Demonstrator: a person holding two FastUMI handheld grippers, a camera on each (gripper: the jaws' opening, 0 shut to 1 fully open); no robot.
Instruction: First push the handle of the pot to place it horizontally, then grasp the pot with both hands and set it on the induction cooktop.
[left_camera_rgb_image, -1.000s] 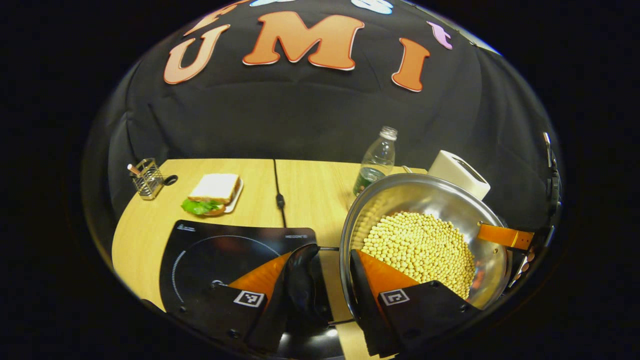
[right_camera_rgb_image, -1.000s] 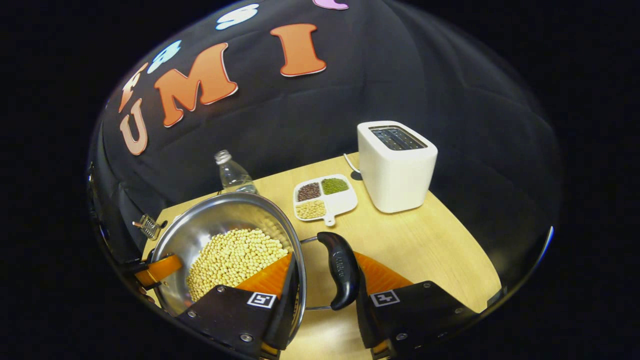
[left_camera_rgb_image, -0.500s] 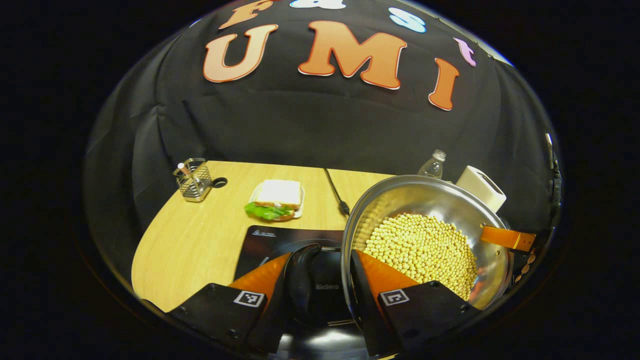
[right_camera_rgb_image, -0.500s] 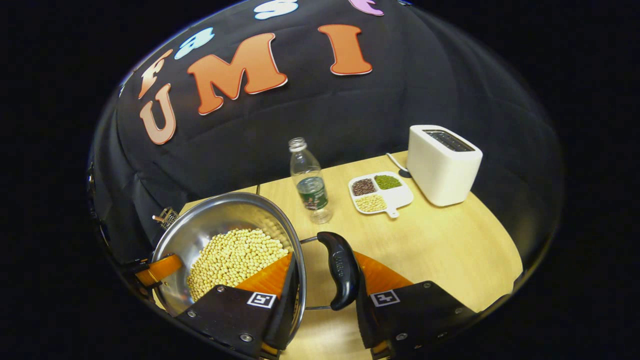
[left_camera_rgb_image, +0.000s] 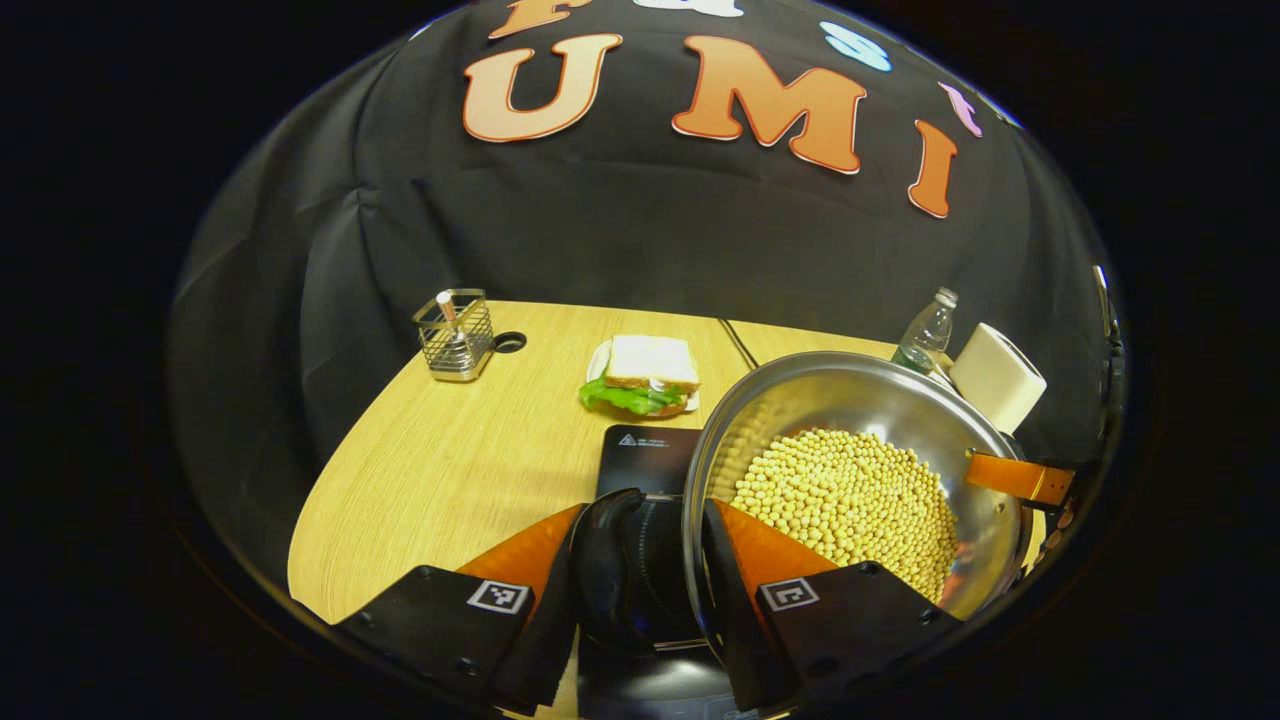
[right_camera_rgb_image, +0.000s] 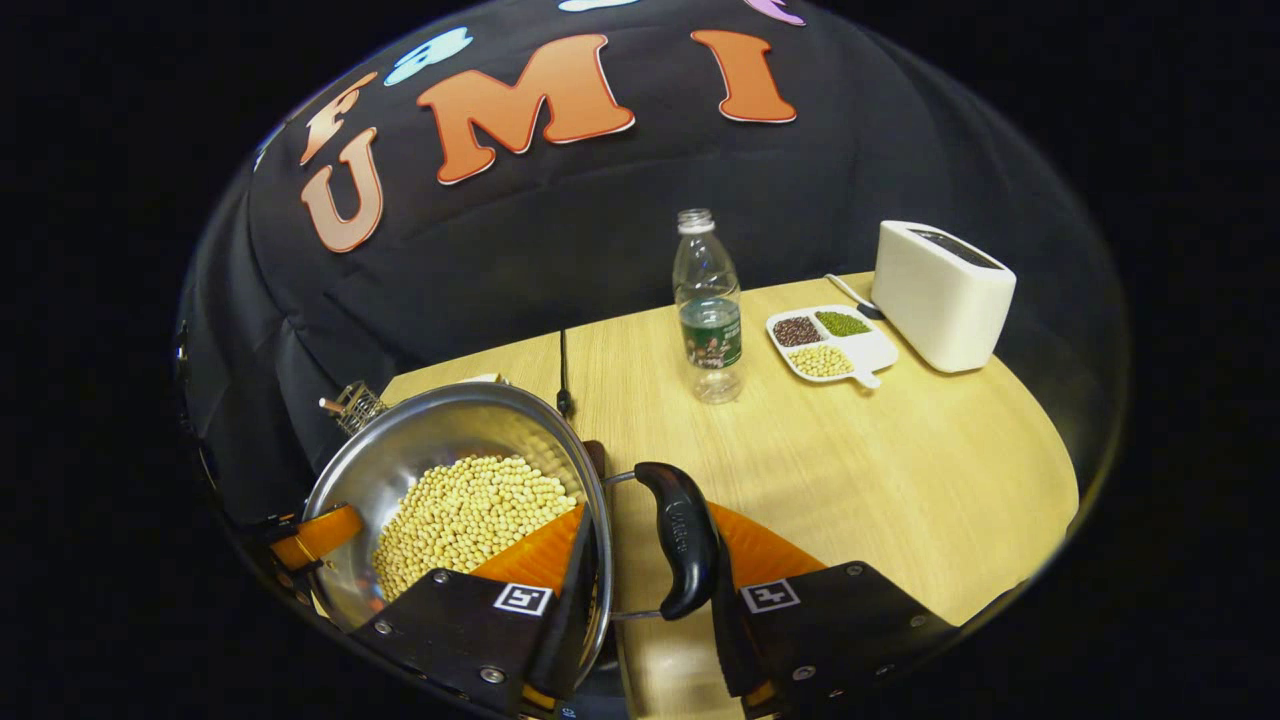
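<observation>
Stainless pot (left_camera_rgb_image: 850, 470) of soybeans, carried by both tongs (left_camera_rgb_image: 640, 580) (right_camera_rgb_image: 645, 575) clamped on its handles, has travelled left; I judge it partly over the induction cooktop (left_camera_rgb_image: 640, 455), ready for lowering.

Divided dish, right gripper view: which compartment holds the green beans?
In the divided dish, the green beans fill the compartment nearest the toaster; the dark and pale ones lie farther from it.

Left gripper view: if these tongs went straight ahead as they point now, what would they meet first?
Probably the sandwich beyond the cooktop, though depth is unclear; the left tongs already clamp the pot by its handle and rim.
</observation>
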